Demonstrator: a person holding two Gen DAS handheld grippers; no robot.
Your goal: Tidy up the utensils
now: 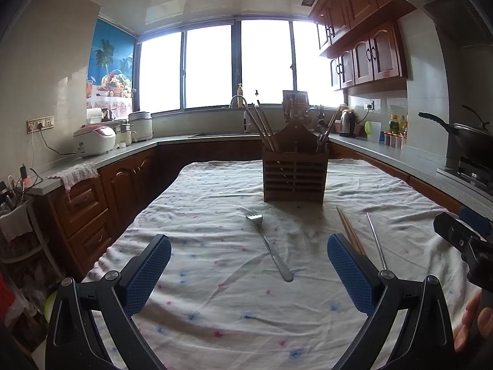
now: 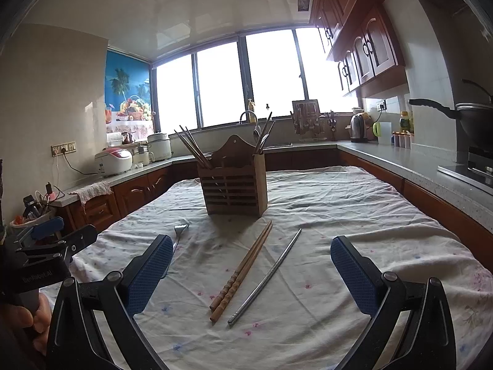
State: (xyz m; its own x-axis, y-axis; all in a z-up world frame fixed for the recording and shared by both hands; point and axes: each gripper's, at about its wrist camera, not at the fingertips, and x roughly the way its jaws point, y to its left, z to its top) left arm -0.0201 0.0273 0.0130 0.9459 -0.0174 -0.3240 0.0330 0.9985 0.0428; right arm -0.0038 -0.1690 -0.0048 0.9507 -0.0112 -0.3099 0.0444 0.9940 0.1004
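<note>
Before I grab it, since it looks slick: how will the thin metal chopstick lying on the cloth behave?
The thin silver metal chopstick is likely stiff, being straight along its whole length. Its shiny, slim shaft may slip between pads or roll if nudged, though the wrinkled floral tablecloth should damp that. It lies flat, so pinching it may gather cloth.

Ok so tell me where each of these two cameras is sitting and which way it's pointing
Left wrist: on the left gripper, open above the table's near end, facing the windows; the fork lies between its fingers; the right gripper and a hand show at right.
Right wrist: on the right gripper, open, facing the same way; wooden chopsticks and a metal chopstick lie ahead; the left gripper shows at left.
Shared: wooden utensil holder, tablecloth, fork, chopsticks.
</note>
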